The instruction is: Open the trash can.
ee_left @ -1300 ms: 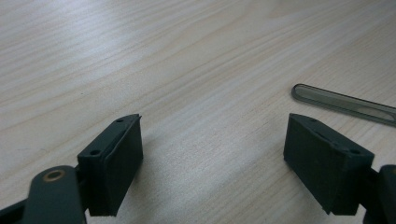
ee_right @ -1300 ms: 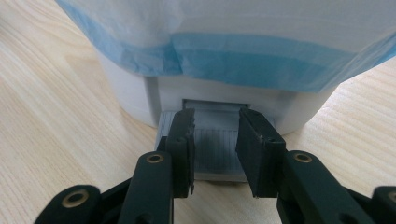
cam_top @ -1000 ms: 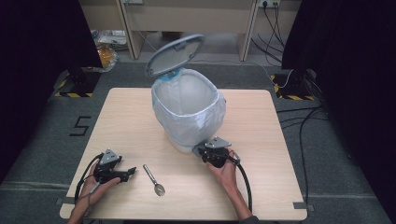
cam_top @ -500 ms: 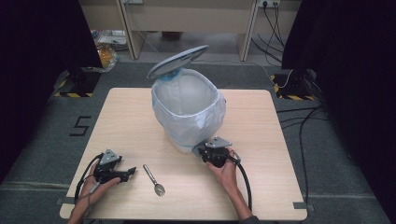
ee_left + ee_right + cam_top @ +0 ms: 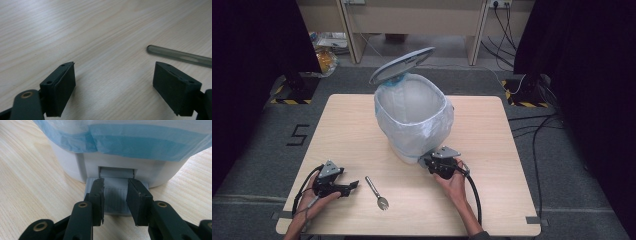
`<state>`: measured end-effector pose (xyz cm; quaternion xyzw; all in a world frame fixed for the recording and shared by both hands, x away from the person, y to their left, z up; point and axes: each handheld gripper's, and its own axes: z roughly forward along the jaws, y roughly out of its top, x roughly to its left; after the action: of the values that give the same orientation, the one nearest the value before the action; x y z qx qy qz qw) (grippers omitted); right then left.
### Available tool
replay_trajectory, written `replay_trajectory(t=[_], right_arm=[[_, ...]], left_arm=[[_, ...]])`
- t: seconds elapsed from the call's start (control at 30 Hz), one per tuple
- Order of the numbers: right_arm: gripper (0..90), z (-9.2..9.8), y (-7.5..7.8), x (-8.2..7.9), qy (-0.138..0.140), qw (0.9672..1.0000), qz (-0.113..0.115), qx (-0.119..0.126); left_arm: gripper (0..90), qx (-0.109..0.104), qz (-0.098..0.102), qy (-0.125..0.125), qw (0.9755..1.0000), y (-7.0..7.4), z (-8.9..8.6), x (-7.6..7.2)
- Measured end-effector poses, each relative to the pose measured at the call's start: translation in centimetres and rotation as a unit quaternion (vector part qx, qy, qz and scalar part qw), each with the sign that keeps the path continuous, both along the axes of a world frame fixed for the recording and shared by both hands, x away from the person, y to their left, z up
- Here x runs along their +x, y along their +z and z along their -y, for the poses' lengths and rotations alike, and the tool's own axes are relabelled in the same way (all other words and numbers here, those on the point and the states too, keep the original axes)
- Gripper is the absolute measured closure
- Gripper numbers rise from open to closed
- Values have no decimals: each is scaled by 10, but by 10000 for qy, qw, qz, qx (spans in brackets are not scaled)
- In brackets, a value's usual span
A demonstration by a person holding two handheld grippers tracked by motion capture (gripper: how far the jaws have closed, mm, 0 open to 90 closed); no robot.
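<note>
Between the jaws of my right gripper [image 5: 115, 202] sits the grey pedal [image 5: 113, 195] at the foot of the bin [image 5: 412, 120]. I have the jaws drawn in as close as they go, resting on top of the pedal and pressing it, not gripping it. Over the last second the lid [image 5: 402, 65] has tipped from nearly upright to a lower slant, though the mouth of the bin is still open and the blue-edged liner bag [image 5: 125, 140] shows under it. I judge that the lid is drifting shut, so the pedal needs firmer pressure before anything goes in.

My left gripper [image 5: 113, 90] rests on the worktop [image 5: 512, 165] with its jaws wide apart and nothing between them. The spoon [image 5: 376, 192] lies flat on the wood just beside it, on the side toward the bin; in the left gripper view its handle end [image 5: 180, 55] lies just past the right-hand jaw tip, outside the gap. A small shift toward the handle looks needed to bring it between the jaws.
</note>
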<state>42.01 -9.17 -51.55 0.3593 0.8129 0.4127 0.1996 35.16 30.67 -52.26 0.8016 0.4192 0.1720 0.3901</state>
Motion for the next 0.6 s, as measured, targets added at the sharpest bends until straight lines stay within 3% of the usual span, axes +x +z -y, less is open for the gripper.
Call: replay_trajectory(t=[0.27, 0.6], right_arm=[[668, 0, 0, 0, 10, 10000, -19, 14], [668, 0, 0, 0, 9, 10000, -19, 14]], left_arm=[[175, -124, 208, -406, 9989, 13, 20, -12], [177, -151, 208, -756, 9968, 17, 40, -20]])
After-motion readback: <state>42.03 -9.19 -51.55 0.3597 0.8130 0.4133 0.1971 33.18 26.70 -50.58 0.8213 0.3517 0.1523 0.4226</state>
